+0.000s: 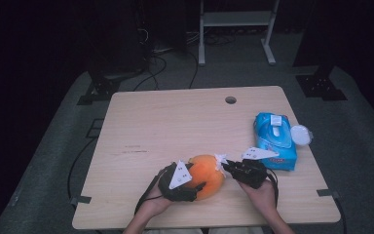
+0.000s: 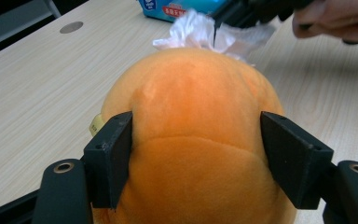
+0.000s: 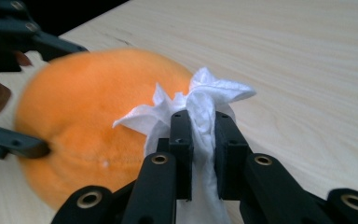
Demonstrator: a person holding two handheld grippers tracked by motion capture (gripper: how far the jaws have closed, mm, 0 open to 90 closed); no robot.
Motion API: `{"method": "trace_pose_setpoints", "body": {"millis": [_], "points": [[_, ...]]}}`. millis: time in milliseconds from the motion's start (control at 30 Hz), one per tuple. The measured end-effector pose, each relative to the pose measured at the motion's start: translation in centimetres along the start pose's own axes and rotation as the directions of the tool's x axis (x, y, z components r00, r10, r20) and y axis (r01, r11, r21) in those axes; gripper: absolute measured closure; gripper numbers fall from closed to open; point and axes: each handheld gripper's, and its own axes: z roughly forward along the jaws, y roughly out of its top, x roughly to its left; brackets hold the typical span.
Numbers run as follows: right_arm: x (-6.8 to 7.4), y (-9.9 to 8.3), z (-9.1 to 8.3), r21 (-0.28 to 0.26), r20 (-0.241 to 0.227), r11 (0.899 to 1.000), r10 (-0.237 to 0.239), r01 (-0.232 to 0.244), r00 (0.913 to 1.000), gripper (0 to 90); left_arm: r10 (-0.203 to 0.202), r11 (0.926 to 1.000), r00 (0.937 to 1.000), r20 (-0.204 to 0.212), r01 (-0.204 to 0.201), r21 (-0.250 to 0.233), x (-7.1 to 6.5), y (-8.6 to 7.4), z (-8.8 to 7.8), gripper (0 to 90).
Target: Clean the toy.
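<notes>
An orange plush ball [image 1: 205, 173] lies on the wooden table [image 1: 175, 122] near its front edge. My left gripper [image 2: 198, 154] grips it from the near side, both pads pressing into its soft flanks [image 2: 191, 93]. My right gripper [image 3: 200, 135] is shut on a crumpled white wipe [image 3: 205, 100], which rests against the plush [image 3: 88, 121] on its right side. In the high view the right gripper [image 1: 226, 165] and the wipe [image 1: 220, 159] sit just right of the plush, and the left gripper [image 1: 195, 178] sits at its lower left.
A blue pack of wipes [image 1: 275, 141] lies at the table's right, a round white lid [image 1: 301, 135] beside it. A cable hole [image 1: 231, 100] sits near the far edge. Beyond the table stand a metal frame [image 1: 236, 29] and floor cables.
</notes>
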Motion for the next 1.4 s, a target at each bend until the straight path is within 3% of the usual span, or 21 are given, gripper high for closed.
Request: {"method": "trace_pose_setpoints", "body": {"millis": [67, 133, 167, 267, 333, 400, 467, 533, 567, 633, 700, 767, 900, 1033, 1100, 1200, 1300, 1400], "points": [[0.5, 0.5, -0.5, -0.029, -0.025, 1.000, -0.002, 0.001, 0.9997, 78.7, 0.002, 1.0000, 1.0000, 0.004, -0.002, -0.002, 0.0, -0.1, 0.0, 29.2], [1.2, 1.0, -0.6, -0.051, -0.059, 0.998, -0.045, 0.042, 0.9972, 78.7, 0.005, 1.0000, 0.9999, 0.010, -0.005, -0.009, 0.1, -0.1, -0.1, 27.4], [1.5, 0.9, -0.4, -0.037, -0.046, 0.997, -0.066, 0.065, 0.9967, 78.8, -0.009, 0.9999, 0.9998, 0.017, 0.009, -0.011, 0.4, 0.0, -0.2, 23.4], [0.7, -0.3, 0.3, -0.015, -0.061, 1.000, -0.018, 0.017, 0.9980, 78.8, -0.093, 0.9952, 0.9957, 0.005, 0.093, -0.030, 1.5, 0.1, -0.6, 11.3], [0.5, 0.0, -0.2, -0.011, -0.049, 1.000, -0.007, 0.006, 0.9988, 78.7, -0.109, 0.9940, 0.9940, -0.004, 0.109, 0.000, 1.6, -0.2, -0.1, 12.4], [1.3, 0.9, -1.1, -0.052, -0.070, 0.998, -0.023, 0.019, 0.9973, 78.7, -0.068, 0.9977, 0.9976, -0.013, 0.068, 0.001, 1.0, -0.5, 0.3, 20.6], [2.8, 1.8, -1.4, -0.081, -0.111, 0.993, -0.091, 0.083, 0.9896, 78.7, -0.032, 0.9995, 0.9994, -0.014, 0.032, -0.005, 0.4, 0.0, 0.4, 22.1], [3.7, 1.8, -0.6, -0.044, -0.079, 0.988, -0.150, 0.146, 0.9856, 78.7, 0.007, 1.0000, 0.9999, -0.012, -0.007, -0.002, 0.1, 0.3, 0.2, 21.4], [3.4, 1.4, -0.2, -0.031, -0.074, 0.989, -0.145, 0.143, 0.9866, 78.7, -0.001, 0.9999, 1.0000, -0.005, 0.001, -0.011, 0.4, 0.3, 0.0, 19.7], [2.2, 0.7, -0.1, -0.028, -0.075, 0.995, -0.103, 0.101, 0.9919, 78.6, -0.056, 0.9978, 0.9984, 0.003, 0.056, -0.035, 1.2, 0.2, -0.4, 17.2], [1.6, 0.6, -0.4, -0.022, -0.055, 0.996, -0.082, 0.081, 0.9951, 78.6, -0.055, 0.9983, 0.9985, -0.005, 0.054, -0.019, 1.3, 0.1, -0.1, 17.4], [2.3, 1.0, -0.7, -0.028, -0.043, 0.994, -0.104, 0.103, 0.9937, 78.7, -0.033, 0.9994, 0.9994, -0.012, 0.033, -0.011, 0.7, 0.0, 0.5, 20.5], [4.1, 1.9, -0.6, -0.041, -0.048, 0.982, -0.185, 0.183, 0.9816, 78.7, -0.013, 0.9998, 0.9999, -0.010, 0.013, -0.013, 0.3, 0.4, 0.3, 20.8], [2.7, 0.8, -0.3, -0.018, -0.032, 0.989, -0.147, 0.146, 0.9887, 78.7, -0.073, 0.9958, 0.9973, -0.001, 0.073, -0.056, 1.6, 0.5, -0.9, 15.2], [2.4, 0.7, -0.5, -0.019, -0.033, 0.990, -0.137, 0.136, 0.9900, 78.7, -0.090, 0.9949, 0.9955, -0.029, 0.089, -0.048, 2.0, 0.5, -1.1, 12.1], [2.8, 1.0, -0.5, -0.015, -0.028, 0.989, -0.148, 0.148, 0.9886, 78.8, -0.122, 0.9923, 0.9925, -0.003, 0.122, -0.017, 2.1, 0.0, -0.6, 13.6], [3.7, 1.7, -1.0, -0.054, -0.049, 0.987, -0.153, 0.150, 0.9870, 78.8, -0.095, 0.9951, 0.9953, 0.018, 0.096, -0.026, 1.3, -0.1, -0.1, 19.7], [5.0, 2.4, -1.1, -0.074, -0.062, 0.975, -0.214, 0.210, 0.9748, 78.8, -0.024, 0.9994, 0.9995, 0.019, 0.025, -0.024, 0.3, 0.5, 0.0, 21.6]]}}
